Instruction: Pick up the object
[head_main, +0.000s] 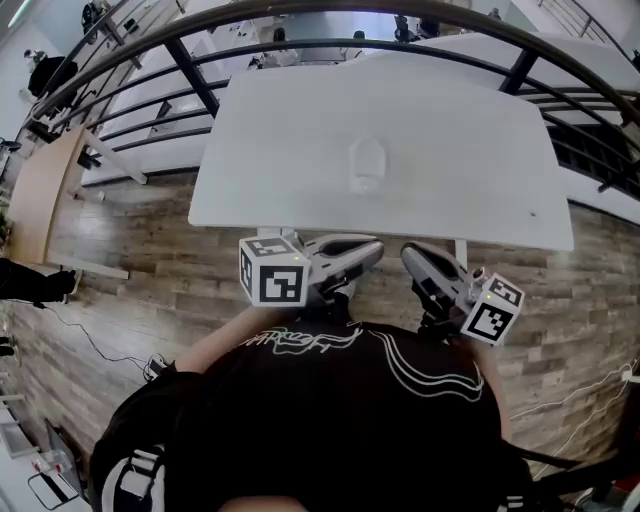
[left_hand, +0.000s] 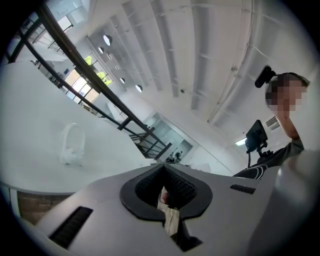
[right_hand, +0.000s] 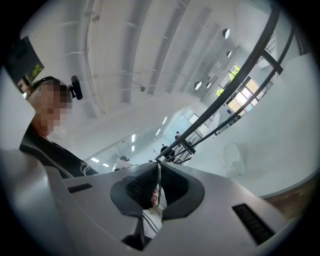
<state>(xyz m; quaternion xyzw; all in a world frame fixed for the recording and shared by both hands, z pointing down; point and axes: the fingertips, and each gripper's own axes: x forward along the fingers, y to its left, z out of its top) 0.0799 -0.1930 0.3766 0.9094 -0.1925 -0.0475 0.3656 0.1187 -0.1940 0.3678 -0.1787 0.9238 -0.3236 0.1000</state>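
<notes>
Left gripper (head_main: 372, 250) and right gripper (head_main: 410, 256): jaws closed, empty. Risk: arriving closed, they shove the clear object (head_main: 366, 165) across desk (head_main: 480, 190).

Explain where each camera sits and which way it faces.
Head view: worn on the head, facing down at the white table; black shirt, left gripper, right gripper show.
Left gripper view: on that gripper, facing past its shut jaws across the table; shirt at right.
Right gripper view: likewise; shirt at left.
All share the clear object.
</notes>
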